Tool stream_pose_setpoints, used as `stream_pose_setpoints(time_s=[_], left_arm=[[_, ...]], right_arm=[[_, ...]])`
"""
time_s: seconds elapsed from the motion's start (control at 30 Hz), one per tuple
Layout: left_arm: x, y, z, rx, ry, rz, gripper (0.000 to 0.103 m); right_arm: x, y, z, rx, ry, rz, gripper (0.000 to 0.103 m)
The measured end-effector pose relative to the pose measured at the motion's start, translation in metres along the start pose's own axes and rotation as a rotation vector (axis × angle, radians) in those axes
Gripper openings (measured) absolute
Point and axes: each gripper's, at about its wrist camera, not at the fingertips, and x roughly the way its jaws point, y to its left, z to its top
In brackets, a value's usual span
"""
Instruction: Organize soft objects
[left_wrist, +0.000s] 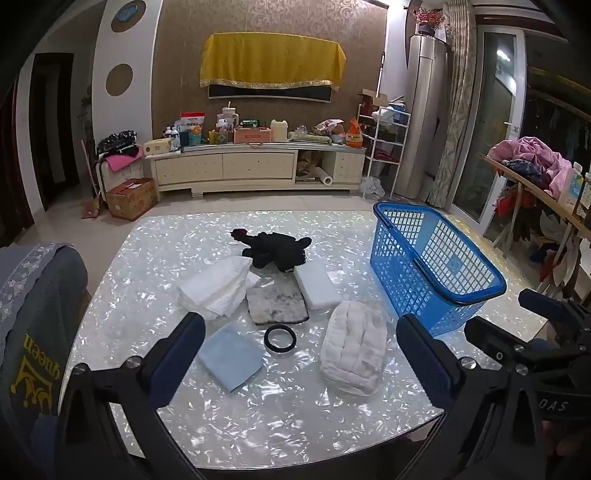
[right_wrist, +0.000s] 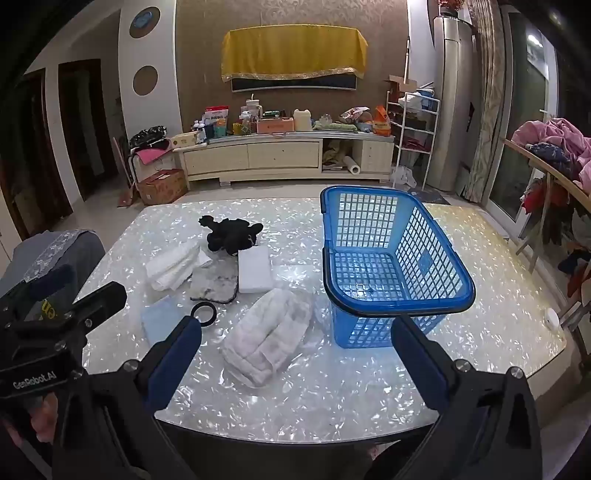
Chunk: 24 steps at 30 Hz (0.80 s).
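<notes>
Both wide open, holding nothing: left hand-held gripper (left_wrist: 301, 339), right hand-held gripper (right_wrist: 295, 338) over the table (right_wrist: 295, 402). Quilted white pad (right_wrist: 267, 339) nearest, blue basket (right_wrist: 397, 299) beside it, black plush (right_wrist: 232, 232) farther back.

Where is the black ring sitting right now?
The black ring lies flat on the table, just in front of the grey mat, between the light blue cloth and the white quilted bundle.

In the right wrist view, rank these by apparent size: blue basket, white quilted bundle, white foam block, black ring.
1. blue basket
2. white quilted bundle, though it is closer to the camera than the block
3. white foam block
4. black ring
</notes>
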Motion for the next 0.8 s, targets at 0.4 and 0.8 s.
stream_pose_setpoints(time_s=[0.4, 0.8], left_arm=[[0.0029, -0.0021, -0.0028, 0.001, 0.0, -0.004, 0.103], [0.0036, -0.0027, -0.002, 0.005, 0.01, -0.009, 0.103]], right_arm=[[-0.0008, -0.0022, 0.0004, 0.001, 0.011, 0.008, 0.103], [-0.0005, -0.0006, 0.0011, 0.003, 0.01, 0.009, 0.103]])
